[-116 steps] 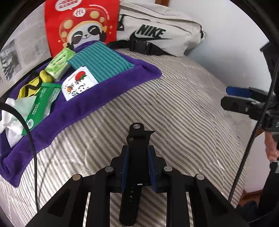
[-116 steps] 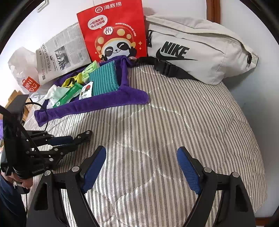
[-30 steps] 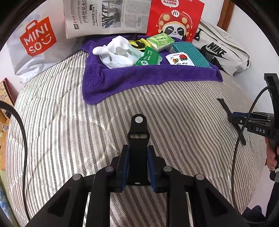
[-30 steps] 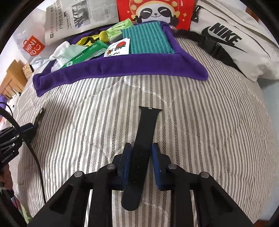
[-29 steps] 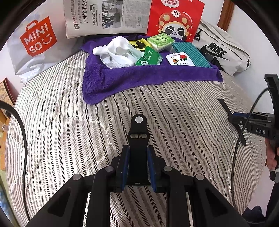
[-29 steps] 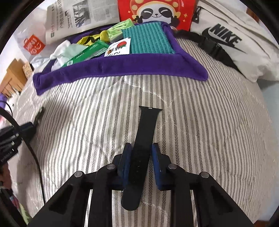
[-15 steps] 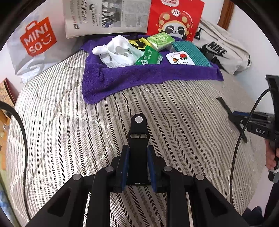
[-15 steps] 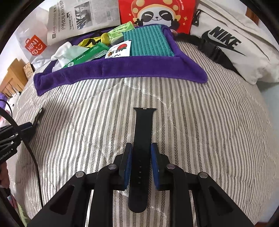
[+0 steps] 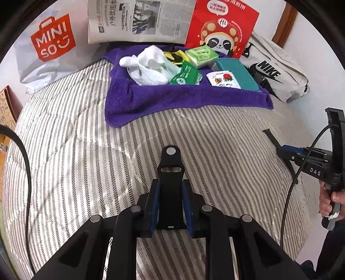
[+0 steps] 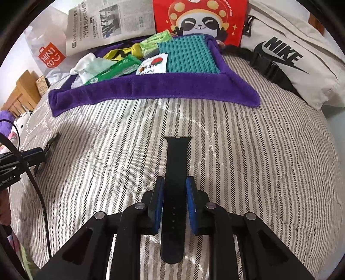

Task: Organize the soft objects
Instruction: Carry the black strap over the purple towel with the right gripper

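Striped bed (image 9: 75,140) | left hand-held gripper (image 9: 170,206) clamps buckle strap (image 9: 170,172) | right hand-held gripper (image 10: 174,206) clamps holed strap (image 10: 175,183)

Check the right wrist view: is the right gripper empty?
No, the right gripper is shut on a black watch strap above the striped bedcover.

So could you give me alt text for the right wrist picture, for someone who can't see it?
The right gripper has its jaws shut on a black watch strap above a striped quilt. Beyond lies a purple towel carrying a teal cloth and small packets, backed by a newspaper, panda bag and Nike bag.
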